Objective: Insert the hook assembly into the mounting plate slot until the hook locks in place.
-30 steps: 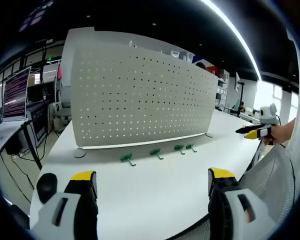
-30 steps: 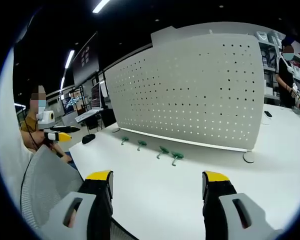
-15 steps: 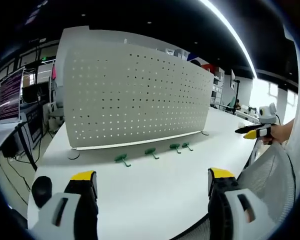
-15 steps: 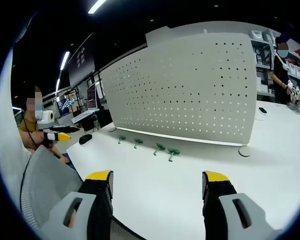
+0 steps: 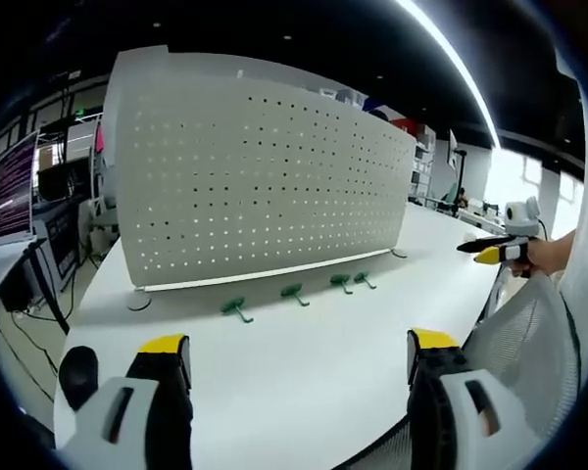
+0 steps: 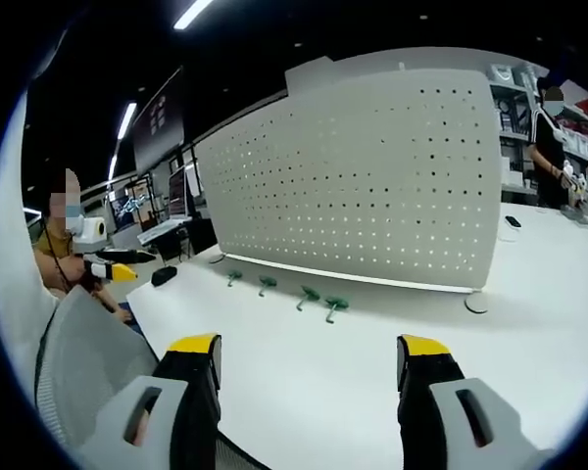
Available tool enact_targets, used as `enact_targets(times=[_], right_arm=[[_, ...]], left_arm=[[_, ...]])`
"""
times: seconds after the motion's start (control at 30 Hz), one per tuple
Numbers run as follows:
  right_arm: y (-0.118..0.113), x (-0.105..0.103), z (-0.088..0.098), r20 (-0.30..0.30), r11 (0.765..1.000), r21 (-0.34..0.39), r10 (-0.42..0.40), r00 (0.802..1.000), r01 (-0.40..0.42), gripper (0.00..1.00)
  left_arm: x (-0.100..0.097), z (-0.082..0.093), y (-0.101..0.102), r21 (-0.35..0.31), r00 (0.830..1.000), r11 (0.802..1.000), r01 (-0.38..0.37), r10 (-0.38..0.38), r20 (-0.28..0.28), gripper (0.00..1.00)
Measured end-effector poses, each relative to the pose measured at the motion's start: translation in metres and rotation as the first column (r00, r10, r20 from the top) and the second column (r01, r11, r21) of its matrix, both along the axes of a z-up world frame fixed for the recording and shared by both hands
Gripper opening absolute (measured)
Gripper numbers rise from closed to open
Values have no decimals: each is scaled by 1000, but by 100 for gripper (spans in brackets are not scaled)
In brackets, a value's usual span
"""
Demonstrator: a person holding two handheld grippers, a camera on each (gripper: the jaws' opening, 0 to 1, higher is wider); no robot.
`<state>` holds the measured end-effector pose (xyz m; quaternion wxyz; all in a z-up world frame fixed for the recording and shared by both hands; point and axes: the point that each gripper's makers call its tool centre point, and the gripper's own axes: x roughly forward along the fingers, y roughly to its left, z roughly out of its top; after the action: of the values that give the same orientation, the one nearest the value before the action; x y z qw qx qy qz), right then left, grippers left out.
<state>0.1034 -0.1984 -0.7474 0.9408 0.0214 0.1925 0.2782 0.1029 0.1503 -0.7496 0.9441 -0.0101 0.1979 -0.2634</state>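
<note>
A white perforated mounting plate stands upright on the white table. Several green hooks lie in a row on the table in front of its base, among them one hook at the left end and another hook nearest in the right gripper view. My left gripper is open and empty, well short of the hooks. My right gripper is also open and empty, equally far back. The right gripper shows at the right edge of the left gripper view, the left gripper at the left of the right gripper view.
A black mouse lies on the table near the plate's left end. A grey mesh chair back sits between the two grippers. A round foot holds the plate. People stand at the far right.
Both views have shifted slightly with the hands. The hooks and plate have not moved, and both grippers stay open.
</note>
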Motion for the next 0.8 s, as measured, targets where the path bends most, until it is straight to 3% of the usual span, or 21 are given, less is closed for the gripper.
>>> enact_targets(times=[0.8], right_arm=[[7,-3,4,15,1000,0,-2,1000,2,71]], left_arm=[[4,7,-6,29,998,997,67,-67,1,94]])
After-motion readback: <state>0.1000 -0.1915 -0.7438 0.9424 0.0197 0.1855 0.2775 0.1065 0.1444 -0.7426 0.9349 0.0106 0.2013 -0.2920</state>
